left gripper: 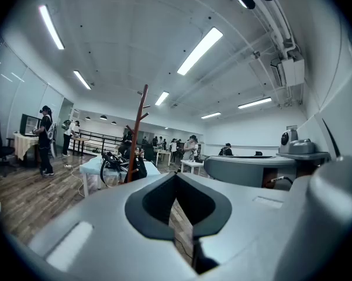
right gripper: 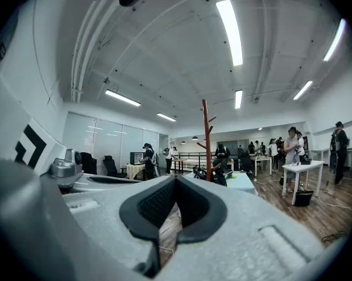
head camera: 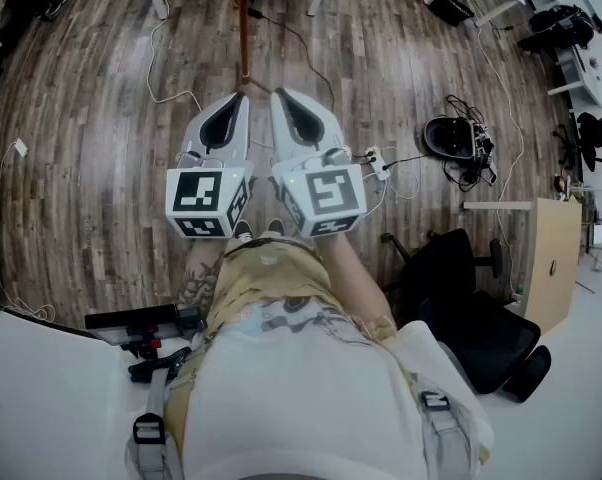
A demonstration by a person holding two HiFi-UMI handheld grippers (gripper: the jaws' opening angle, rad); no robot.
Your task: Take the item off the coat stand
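Observation:
A reddish-brown coat stand (left gripper: 138,134) rises from the wood floor a few steps ahead of me; its pole (right gripper: 207,139) has short pegs near the top. A black bag-like item (left gripper: 118,165) with looping straps sits low at the stand; whether it hangs on a peg or lies on the pale table behind, I cannot tell. In the head view only the stand's foot (head camera: 243,30) shows. My left gripper (head camera: 238,100) and right gripper (head camera: 279,98) are held side by side at waist height, pointing toward the stand and well short of it. Both are shut with nothing between the jaws.
Cables trail over the floor, with a power strip (head camera: 374,161) and a black headset-like object (head camera: 451,136) to the right. A black office chair (head camera: 471,313) and a wooden cabinet (head camera: 551,258) stand at my right. White tables (right gripper: 299,168) and several people fill the room behind.

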